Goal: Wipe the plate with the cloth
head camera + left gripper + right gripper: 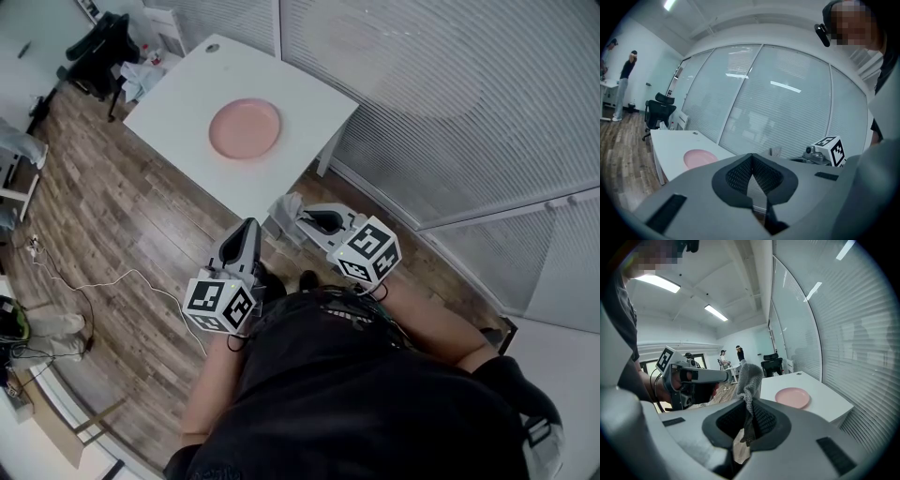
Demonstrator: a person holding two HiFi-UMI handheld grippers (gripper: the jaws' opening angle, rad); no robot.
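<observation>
The pink plate (245, 128) lies near the middle of the white worktop (309, 101), showing only its own pink face. A small dark spot (213, 48) sits at the worktop's far edge; what it is cannot be told.

Both tools are held off the worktop's near corner, over the wooden floor (122, 206), well apart from the plate. The right hand-held gripper (306, 218) has its jaws closed on a grey cloth (287, 210), which stands up in a fold above the jaws and hangs a little below them. The left hand-held gripper (247, 228) is just beside it on the left, jaws pressed together with nothing between them.

A glass wall with blinds (450, 103) runs along the right. A black chair (101, 45) stands past the worktop's far left corner, and a white cable (112, 279) trails over the floor at left. In the left gripper view a person (626, 82) stands far off.
</observation>
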